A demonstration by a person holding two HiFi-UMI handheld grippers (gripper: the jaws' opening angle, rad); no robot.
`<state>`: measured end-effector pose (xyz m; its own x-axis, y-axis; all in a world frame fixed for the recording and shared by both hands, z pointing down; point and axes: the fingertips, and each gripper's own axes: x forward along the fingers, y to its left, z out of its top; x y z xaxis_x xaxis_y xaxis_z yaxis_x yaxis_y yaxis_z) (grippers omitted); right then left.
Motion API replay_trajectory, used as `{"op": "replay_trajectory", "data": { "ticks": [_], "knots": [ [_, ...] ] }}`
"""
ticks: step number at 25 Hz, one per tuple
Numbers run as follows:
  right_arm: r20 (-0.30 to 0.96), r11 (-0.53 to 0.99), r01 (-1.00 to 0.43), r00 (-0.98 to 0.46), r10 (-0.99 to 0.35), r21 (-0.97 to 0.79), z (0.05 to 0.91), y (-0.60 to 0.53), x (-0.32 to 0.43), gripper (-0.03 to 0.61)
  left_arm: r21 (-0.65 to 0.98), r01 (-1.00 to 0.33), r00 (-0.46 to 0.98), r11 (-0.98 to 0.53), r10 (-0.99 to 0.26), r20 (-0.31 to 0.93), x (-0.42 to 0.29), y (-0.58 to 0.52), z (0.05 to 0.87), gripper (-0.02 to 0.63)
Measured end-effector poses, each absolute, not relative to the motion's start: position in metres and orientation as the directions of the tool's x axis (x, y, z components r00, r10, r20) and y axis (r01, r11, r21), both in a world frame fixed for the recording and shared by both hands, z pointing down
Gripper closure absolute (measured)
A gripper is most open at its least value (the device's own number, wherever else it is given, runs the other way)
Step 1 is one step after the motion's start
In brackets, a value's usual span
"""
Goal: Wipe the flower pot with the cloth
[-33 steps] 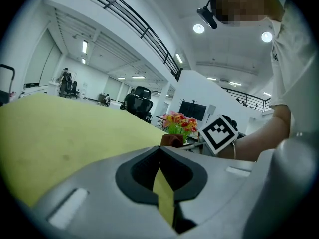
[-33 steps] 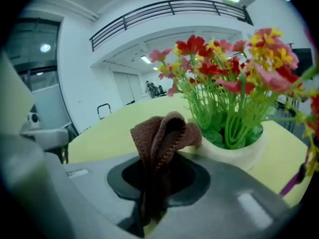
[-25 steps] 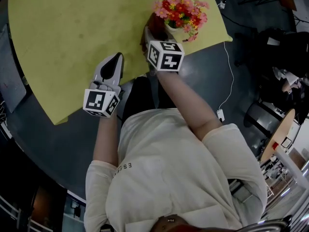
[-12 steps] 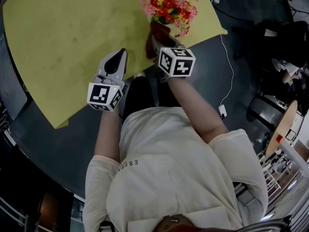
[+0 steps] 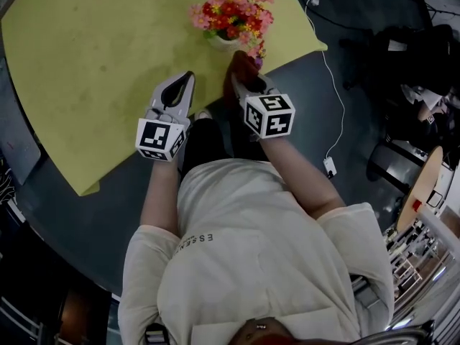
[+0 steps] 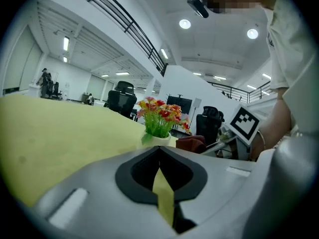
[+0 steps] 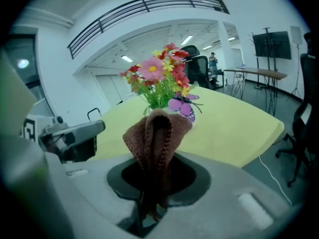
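Now pinching a folded brown knitted cloth (image 7: 155, 138) tight in the right gripper (image 7: 155, 193), close in front of the small white flower pot (image 6: 158, 141) of red and pink artificial flowers (image 5: 230, 13); hard to say whether touching. Swung round within the last second from the pot's left flank to its near right side, toward the edge of the yellow-green tabletop (image 5: 93, 63). Probably midway through a wiping pass, with the far side yet to do. Holding the left gripper (image 6: 162, 183) closed on nothing, near but clear of the pot.
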<state>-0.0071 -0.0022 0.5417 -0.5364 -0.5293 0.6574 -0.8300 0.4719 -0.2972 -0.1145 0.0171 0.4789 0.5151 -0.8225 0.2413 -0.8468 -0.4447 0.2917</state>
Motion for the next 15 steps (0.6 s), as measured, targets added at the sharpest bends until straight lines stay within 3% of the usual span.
{"op": "replay_trajectory", "data": {
  "ticks": [1,3,5,9,12,15],
  "knots": [
    [0.659,0.504,-0.819,-0.542,-0.522,-0.274,0.541,0.004,-0.001,0.517,0.277,-0.844,0.525,-0.459,-0.814,0.248,-0.109,0.015,0.479,0.600],
    [0.674,0.549,-0.811,-0.522,-0.522,-0.203,0.541,0.009,0.020,0.517,0.261,-0.834,0.544,-0.485,-0.799,0.254,-0.098,0.009,0.479,0.512],
    [0.696,0.562,-0.816,-0.482,-0.532,-0.135,0.542,0.008,0.045,0.517,0.245,-0.822,0.567,-0.514,-0.783,0.258,-0.087,0.000,0.480,0.467],
    [0.726,0.519,-0.849,-0.419,-0.546,-0.099,0.547,-0.009,0.096,0.517,0.207,-0.806,0.592,-0.555,-0.757,0.275,-0.069,-0.020,0.483,0.361],
    [0.716,0.463,-0.880,-0.393,-0.577,-0.110,0.542,-0.035,0.124,0.517,0.144,-0.813,0.579,-0.563,-0.760,0.296,-0.063,-0.039,0.490,0.207],
    [0.687,0.471,-0.876,-0.406,-0.602,-0.105,0.531,-0.066,0.132,0.517,0.119,-0.809,0.581,-0.576,-0.752,0.312,-0.056,-0.058,0.497,0.143]
  ]
}}
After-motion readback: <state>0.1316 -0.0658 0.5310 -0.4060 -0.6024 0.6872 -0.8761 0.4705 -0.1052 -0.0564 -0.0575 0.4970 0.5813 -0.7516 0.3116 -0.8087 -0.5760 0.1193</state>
